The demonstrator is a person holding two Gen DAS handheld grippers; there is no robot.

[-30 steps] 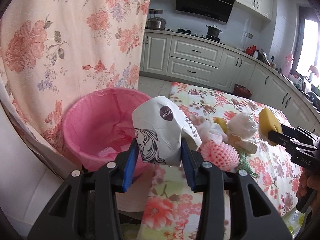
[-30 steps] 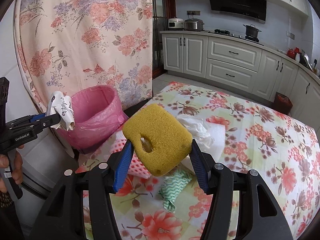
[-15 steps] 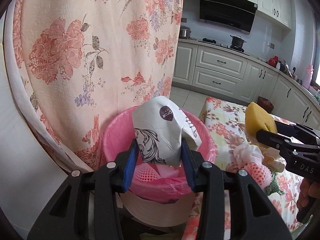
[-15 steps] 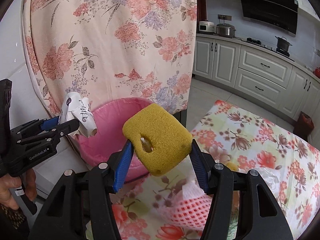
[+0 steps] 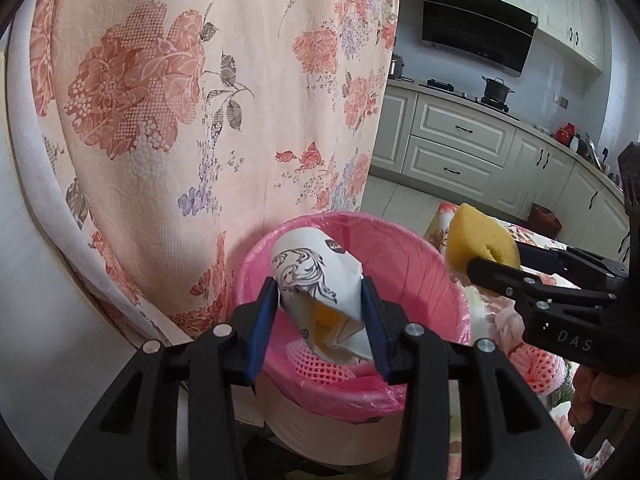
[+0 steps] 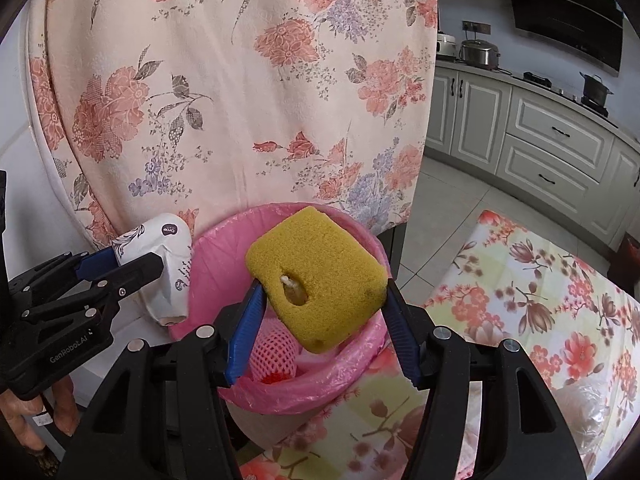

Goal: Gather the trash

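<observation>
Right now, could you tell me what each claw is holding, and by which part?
The left claw grips the crumpled white paper cup across its sides. The right claw pinches the yellow sponge by its opposite edges, over the pink bin.

I am working in a home kitchen. Along the far wall I see a run of cream panelled cabinets (image 5: 460,140) with dark handles under a pale worktop (image 6: 532,82). A black range hood (image 5: 478,36) hangs above a hob where a dark pot (image 5: 496,86) sits, and a steel cooker pot (image 6: 478,54) stands further along the worktop. The floor is pale tile (image 6: 452,200). Close to me a floral curtain (image 5: 208,112) hangs down, and a table under a flowered cloth (image 6: 532,292) reaches in from the right. By the table's near corner stands a bin lined with a pink bag (image 5: 416,276).
</observation>
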